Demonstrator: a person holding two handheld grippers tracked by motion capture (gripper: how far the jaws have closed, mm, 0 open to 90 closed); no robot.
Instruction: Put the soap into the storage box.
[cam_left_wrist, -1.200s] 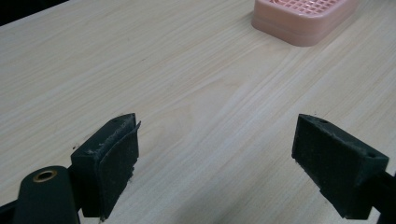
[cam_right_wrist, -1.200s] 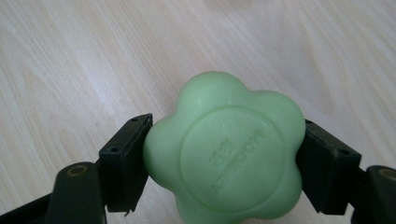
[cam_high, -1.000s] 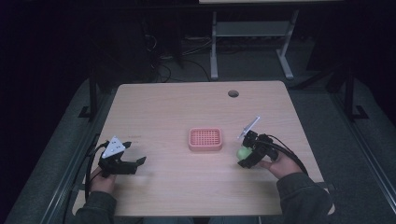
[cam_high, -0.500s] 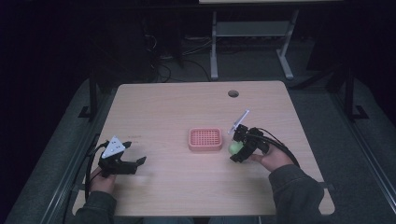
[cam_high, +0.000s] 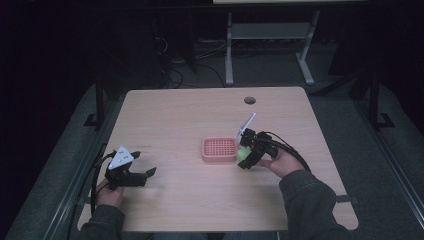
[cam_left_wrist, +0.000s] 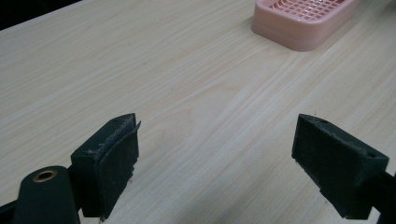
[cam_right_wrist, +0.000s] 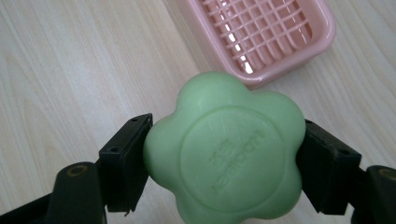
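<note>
From the high view, the right tongs (cam_high: 246, 156) sit just to the right of a pink slotted soap dish (cam_high: 219, 149) near the middle of the wooden counter (cam_high: 190, 115), with a green soap (cam_high: 243, 153) caught between their jaws at the dish's right edge. The left tongs (cam_high: 142, 174) rest near the counter's front left corner, well apart from the dish, their jaws spread.

In the left gripper view, the left tongs (cam_left_wrist: 219, 158) are released: the two black pads stand wide apart over bare wood with nothing between them. The soap dish (cam_left_wrist: 303, 21) lies farther off at the top right.

In the right gripper view, the right tongs (cam_right_wrist: 224, 161) are clenched on the green soap (cam_right_wrist: 224, 154), a flower-shaped bar with a raised round stamp, pressed by a pad on either side. The soap hangs just short of the near corner of the soap dish (cam_right_wrist: 261, 32), above the wood.
</note>
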